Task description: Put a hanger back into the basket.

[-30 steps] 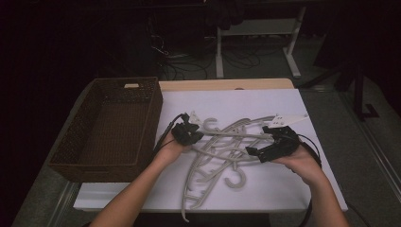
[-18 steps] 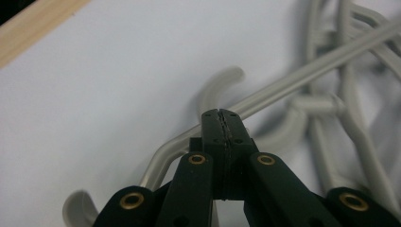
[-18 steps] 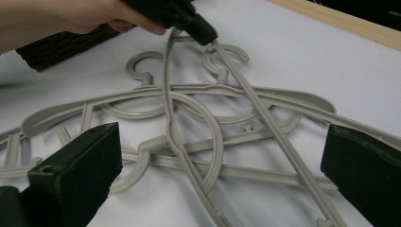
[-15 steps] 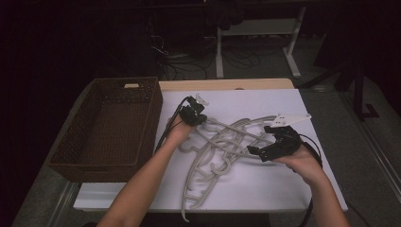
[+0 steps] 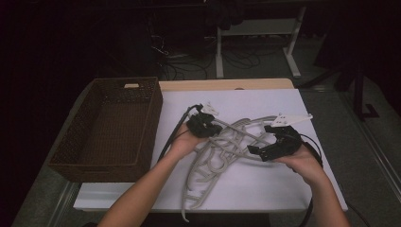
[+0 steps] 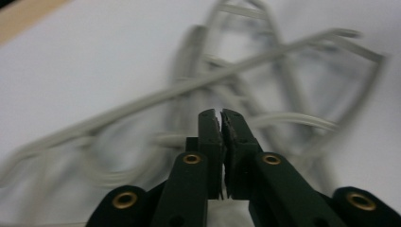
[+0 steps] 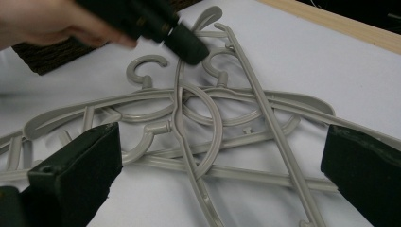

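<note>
Several grey plastic hangers [image 5: 222, 151] lie tangled in a heap on the white table top [image 5: 265, 189]. My left gripper [image 5: 213, 128] hovers over the far left part of the heap. Its jaws are shut, and nothing shows between them in the left gripper view [image 6: 221, 116], where the hangers [image 6: 203, 80] are blurred behind. My right gripper [image 5: 255, 151] rests at the heap's right side with its jaws wide open. In the right gripper view [image 7: 217, 161] the hangers [image 7: 213, 109] lie between and beyond them, and the left gripper [image 7: 187, 45] hangs above the hooks.
A dark woven basket [image 5: 153, 127] stands on the left of the table, and its inside looks bare. A wooden edge [image 5: 227, 84] runs along the table's far side. Table legs and cables lie on the dark floor beyond.
My left hand swung away toward the table's far side, then came back a little, ending farther right over the heap. Its jaws stayed shut. The right gripper kept still and open.
</note>
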`<action>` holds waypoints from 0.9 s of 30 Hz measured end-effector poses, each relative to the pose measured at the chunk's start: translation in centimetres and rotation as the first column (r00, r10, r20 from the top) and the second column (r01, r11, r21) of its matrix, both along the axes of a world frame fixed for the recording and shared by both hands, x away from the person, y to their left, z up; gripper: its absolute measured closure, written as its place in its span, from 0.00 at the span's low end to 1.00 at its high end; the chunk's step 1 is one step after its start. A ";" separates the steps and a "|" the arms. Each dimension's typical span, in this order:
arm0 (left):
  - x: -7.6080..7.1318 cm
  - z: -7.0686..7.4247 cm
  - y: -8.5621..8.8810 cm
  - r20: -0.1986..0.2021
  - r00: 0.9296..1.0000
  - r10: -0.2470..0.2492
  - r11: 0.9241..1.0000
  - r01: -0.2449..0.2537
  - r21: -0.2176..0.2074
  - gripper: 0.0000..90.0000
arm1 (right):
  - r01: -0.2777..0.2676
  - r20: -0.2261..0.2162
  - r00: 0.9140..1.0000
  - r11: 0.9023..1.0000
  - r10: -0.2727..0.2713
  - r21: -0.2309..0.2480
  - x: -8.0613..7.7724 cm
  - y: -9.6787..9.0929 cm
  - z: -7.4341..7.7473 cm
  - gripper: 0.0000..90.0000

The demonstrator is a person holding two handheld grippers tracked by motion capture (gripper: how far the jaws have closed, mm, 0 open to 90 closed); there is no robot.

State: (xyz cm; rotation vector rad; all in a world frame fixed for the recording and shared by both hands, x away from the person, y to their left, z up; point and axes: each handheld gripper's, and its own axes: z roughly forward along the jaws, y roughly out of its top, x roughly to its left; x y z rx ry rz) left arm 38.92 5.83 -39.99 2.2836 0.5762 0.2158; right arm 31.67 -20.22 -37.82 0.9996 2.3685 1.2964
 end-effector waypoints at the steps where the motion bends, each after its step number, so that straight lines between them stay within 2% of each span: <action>1: -0.6 -0.2 -0.5 -0.009 1.000 -0.016 1.000 0.016 0.001 1.00 | 0.000 0.001 1.000 1.000 0.000 0.000 0.0 0.0 0.0 0.00; 4: -1.9 -1.0 -1.7 -0.030 0.998 -0.057 0.998 0.057 0.019 1.00 | 0.003 0.001 1.000 1.000 -0.003 0.004 0.0 -0.2 0.1 0.00; 8: -3.5 -1.8 -2.7 -0.067 0.992 -0.103 0.995 0.103 0.010 1.00 | 0.011 0.007 1.000 1.000 -0.011 0.011 0.0 -0.6 0.2 0.00; 11: -4.6 -2.4 -3.3 -0.079 0.988 -0.135 0.989 0.139 0.054 1.00 | 0.016 0.007 1.000 1.000 -0.016 0.013 0.0 -0.8 0.3 0.00; 15: -5.2 -3.4 -3.4 -0.065 0.991 -0.119 0.985 0.126 0.116 1.00 | 0.016 0.008 1.000 1.000 -0.016 0.012 0.0 -0.8 0.3 0.00; 17: -5.3 -3.6 -3.2 -0.077 0.990 -0.117 0.987 0.124 0.103 1.00 | 0.017 0.009 1.000 1.000 -0.017 0.011 0.0 -0.7 0.3 0.00; 21: -5.5 -3.1 -2.4 -0.057 0.992 -0.110 0.984 0.117 0.135 1.00 | 0.018 0.008 1.000 1.000 -0.018 0.011 0.0 -0.7 0.3 0.00; 23: -5.4 -3.0 -1.8 -0.061 0.994 -0.095 0.985 0.102 0.139 1.00 | 0.018 0.009 1.000 1.000 -0.018 0.011 0.0 -0.8 0.3 0.00; 27: -5.2 -3.0 -0.5 -0.056 0.996 -0.075 0.982 0.083 0.167 1.00 | 0.019 0.009 1.000 1.000 -0.019 0.011 0.0 -0.8 0.3 0.00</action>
